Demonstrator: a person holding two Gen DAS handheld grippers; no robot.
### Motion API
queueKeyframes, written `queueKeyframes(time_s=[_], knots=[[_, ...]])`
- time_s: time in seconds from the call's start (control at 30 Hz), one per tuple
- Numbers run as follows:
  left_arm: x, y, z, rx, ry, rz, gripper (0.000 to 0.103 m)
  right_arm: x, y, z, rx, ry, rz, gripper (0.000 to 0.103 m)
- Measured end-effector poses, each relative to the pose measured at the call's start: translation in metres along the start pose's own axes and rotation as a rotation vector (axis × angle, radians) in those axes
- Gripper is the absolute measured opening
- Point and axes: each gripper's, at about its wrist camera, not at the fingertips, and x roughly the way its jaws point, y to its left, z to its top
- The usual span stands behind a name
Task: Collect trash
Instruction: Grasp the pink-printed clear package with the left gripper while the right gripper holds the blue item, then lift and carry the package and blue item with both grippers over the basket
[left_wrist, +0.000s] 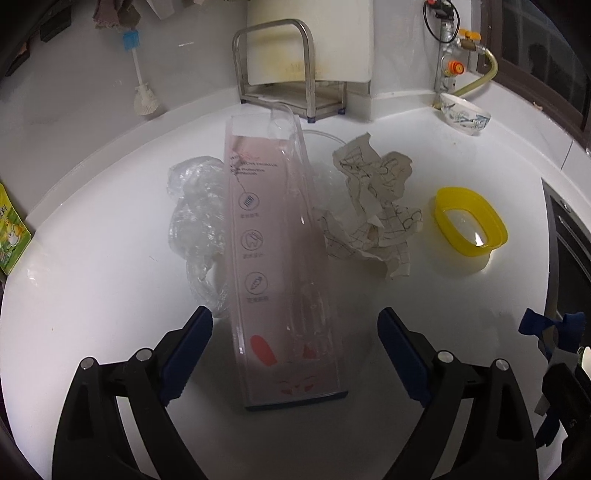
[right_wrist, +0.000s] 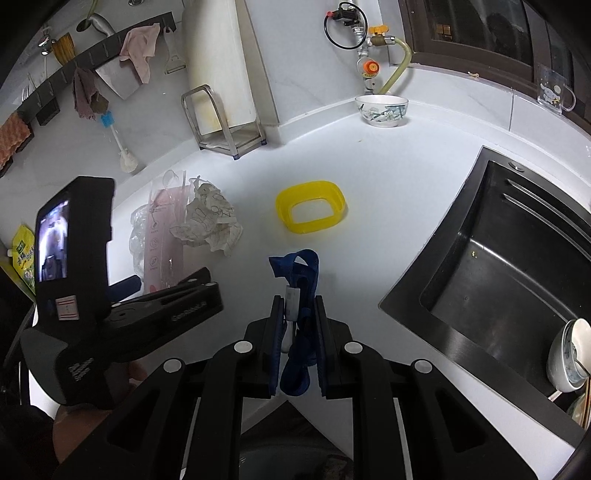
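I am working in a home kitchen: a white countertop (right_wrist: 369, 177) runs beside a dark steel sink (right_wrist: 498, 258) with a bowl inside, a blue-patterned porcelain bowl (right_wrist: 382, 109) sits by the gas valve with its yellow handle (right_wrist: 377, 31), and cloths and a scrubbing brush (blue-headed) (right_wrist: 115, 142) hang on the wall.

White countertop (right_wrist: 406, 192), dark sink (right_wrist: 498, 258), dark-framed window (right_wrist: 480, 33).

My left gripper (left_wrist: 294, 354) and right gripper (right_wrist: 297, 343) are matte black, with dark blue ribbed fingertip pads (left_wrist: 188, 354) and silver pivot screws (left_wrist: 143, 355)
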Motion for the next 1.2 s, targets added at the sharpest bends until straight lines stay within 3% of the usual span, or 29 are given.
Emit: queueKeyframes(time_s=[0.23,1.2], knots=[[-0.003,0.003,-0.004,-0.012,0.006,-0.028,0.055,0.000,0.002,-0.002,-0.005,0.002,0.006,0.015],[-0.085,0.054,-0.031,0.033,-0.140,-0.078,0.051,-0.014,0.033,-0.010,-0.026,0.015,0.085,0.015]])
